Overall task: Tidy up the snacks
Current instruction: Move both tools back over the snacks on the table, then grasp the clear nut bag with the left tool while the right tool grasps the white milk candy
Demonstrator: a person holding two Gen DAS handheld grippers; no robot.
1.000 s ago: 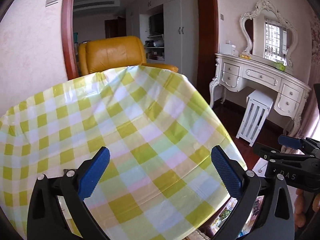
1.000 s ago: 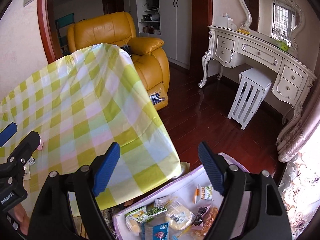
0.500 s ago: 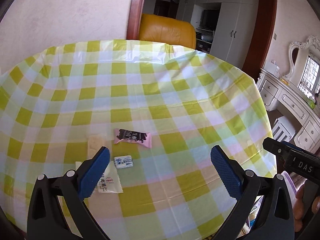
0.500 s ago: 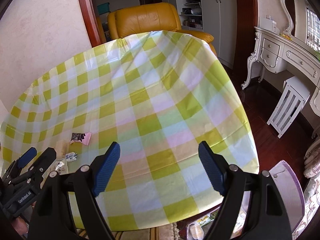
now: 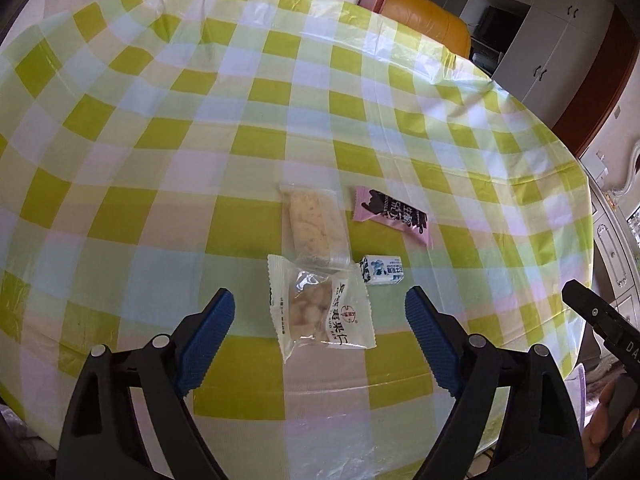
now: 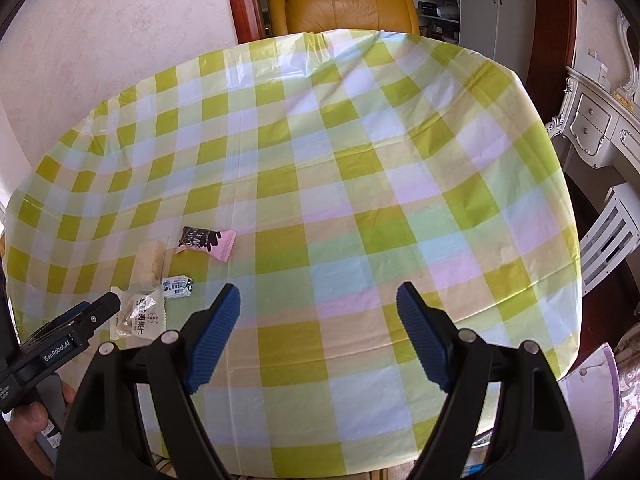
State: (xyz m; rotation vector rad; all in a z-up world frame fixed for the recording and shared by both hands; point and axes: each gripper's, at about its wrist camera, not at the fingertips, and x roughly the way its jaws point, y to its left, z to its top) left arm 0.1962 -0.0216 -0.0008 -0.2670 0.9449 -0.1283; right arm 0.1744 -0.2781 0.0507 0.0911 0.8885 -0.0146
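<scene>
on the checked table (image 5: 160,128), four small snacks are clustered just ahead of the left tongs (image 5: 316,320), which are spread wide and hold nothing. the nearest white nut packet (image 5: 320,312) is judged light, crinkly and slippery, best pinched across its short sides; its long axis runs away from the tongs. the right tongs (image 6: 318,316), likewise released, are seen over bare cloth.

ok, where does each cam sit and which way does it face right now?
Left wrist: on the left claw, open, looking down at the white nut packet, clear-wrapped bar, pink candy.
Right wrist: on the right claw, open, over bare checked tablecloth; left claw at left.
Shared: same snacks, small blue-white candy.
</scene>
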